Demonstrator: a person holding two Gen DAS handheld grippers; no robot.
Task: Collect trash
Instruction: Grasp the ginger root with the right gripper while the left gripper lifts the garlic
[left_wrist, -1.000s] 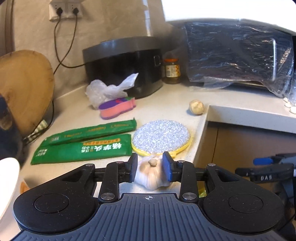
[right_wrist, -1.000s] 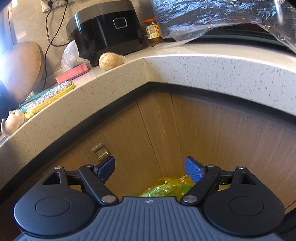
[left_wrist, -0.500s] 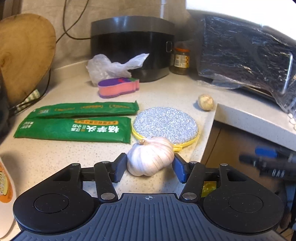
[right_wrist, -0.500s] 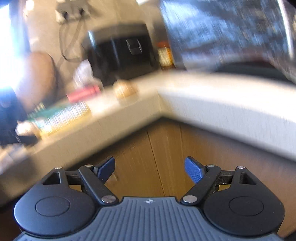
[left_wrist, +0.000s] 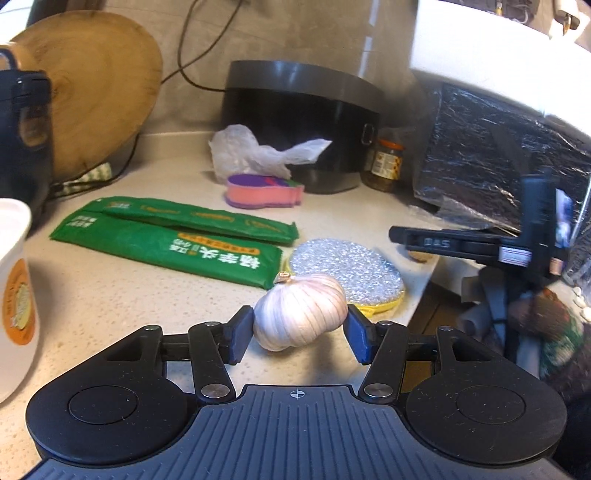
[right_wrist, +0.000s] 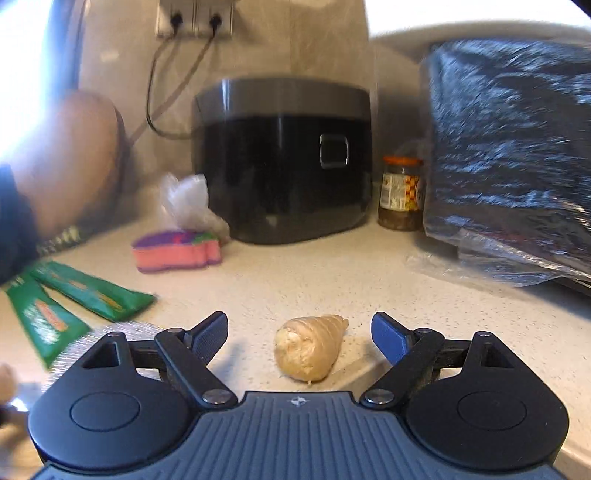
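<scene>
- Now at the picking step, most likely: right tongs (right_wrist: 299, 332) held low over the bench (right_wrist: 295, 273), spread wide apart, with the ginger stub (right_wrist: 310, 347) lying between the two pads and touched by neither.
- Left tongs (left_wrist: 297, 332) spread as well, one pad on each side of the garlic bulb (left_wrist: 301, 317); very close to its skin, yet no pressing to be seen, so judged as let loose and not clamped.
- Garlic seemingly resting on the bench near its front edge, just before the round scrubber (left_wrist: 351, 266) and beside the end of the green packets (left_wrist: 177, 243).
- Ginger stub: short, cone-shaped, pale beige, with a rough torn end toward the camera and the thin tip pointing away to the right; placed close to the front edge, at the bench's inner corner, well apart from the cooker (right_wrist: 280, 158) at the back.
- Next, probably: ease a little forward to bring the pads beside the thick part, then close across it.
- Some risk of slipping out toward the thin tip, because of the taper.
</scene>
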